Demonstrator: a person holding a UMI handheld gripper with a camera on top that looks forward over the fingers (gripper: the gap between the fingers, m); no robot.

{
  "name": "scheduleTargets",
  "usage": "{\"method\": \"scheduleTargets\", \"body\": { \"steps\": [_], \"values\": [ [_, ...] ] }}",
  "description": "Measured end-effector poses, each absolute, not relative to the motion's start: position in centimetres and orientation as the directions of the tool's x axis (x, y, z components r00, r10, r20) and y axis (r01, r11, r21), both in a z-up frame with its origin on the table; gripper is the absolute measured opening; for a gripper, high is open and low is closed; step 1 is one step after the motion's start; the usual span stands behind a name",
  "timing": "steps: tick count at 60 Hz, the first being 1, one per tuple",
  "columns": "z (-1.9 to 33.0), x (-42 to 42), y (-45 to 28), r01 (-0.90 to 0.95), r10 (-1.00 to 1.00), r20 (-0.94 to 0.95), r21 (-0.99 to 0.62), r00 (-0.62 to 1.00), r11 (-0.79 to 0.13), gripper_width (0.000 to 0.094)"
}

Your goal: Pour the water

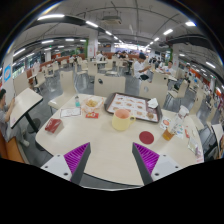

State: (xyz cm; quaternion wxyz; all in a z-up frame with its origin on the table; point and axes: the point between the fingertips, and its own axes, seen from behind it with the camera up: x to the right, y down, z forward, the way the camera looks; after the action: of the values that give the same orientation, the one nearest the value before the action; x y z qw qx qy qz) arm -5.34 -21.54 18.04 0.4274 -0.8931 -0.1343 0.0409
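My gripper (111,160) is open and empty above the near side of a round white table (105,145). Its two fingers with purple pads (76,155) stand wide apart over bare tabletop. Beyond the fingers, near the table's middle, stands a pale translucent cup (121,119). A small water bottle with a blue label (77,101) stands at the far left of the table. Another small bottle or cup with an orange tint (167,129) stands to the right.
A tray with a patterned liner (132,106) lies at the back. A bowl (92,104), a red lid (146,137), a red packet (53,125) and papers (189,137) lie about the table. Chairs and other tables fill the hall beyond.
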Motion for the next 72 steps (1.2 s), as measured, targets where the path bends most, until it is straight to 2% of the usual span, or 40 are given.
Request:
{"method": "scheduleTargets", "body": {
  "steps": [7, 28, 40, 58, 62, 66, 67, 72],
  "values": [
    [17.1, -2.6, -21.0, 0.189, 0.239, 0.049, -0.768, 0.97, -0.612, 0.0847],
    [10.8, 15.9, -15.5, 0.082, 0.081, 0.037, -0.744, 0.996, -0.663, 0.085],
    [8.2, 22.9, -7.3, 0.039, 0.035, 0.022, -0.79, 0.999, -0.612, 0.0848],
    [6.6, 24.2, 4.7, 0.035, 0.055, 0.01, -0.873, 0.998, -0.486, 0.0841],
    [6.2, 24.1, 5.9, 0.038, 0.055, 0.013, -0.883, 0.998, -0.469, 0.0774],
    [5.7, 24.6, 7.1, 0.039, 0.039, 0.024, -0.892, 0.999, -0.451, 0.0614],
    [5.9, 24.7, 7.0, 0.043, 0.031, 0.033, -0.896, 0.999, -0.442, 0.0549],
    [6.1, 24.5, 7.0, 0.02, 0.03, 0.008, -0.905, 1.0, -0.425, 0.051]
  ]
}}
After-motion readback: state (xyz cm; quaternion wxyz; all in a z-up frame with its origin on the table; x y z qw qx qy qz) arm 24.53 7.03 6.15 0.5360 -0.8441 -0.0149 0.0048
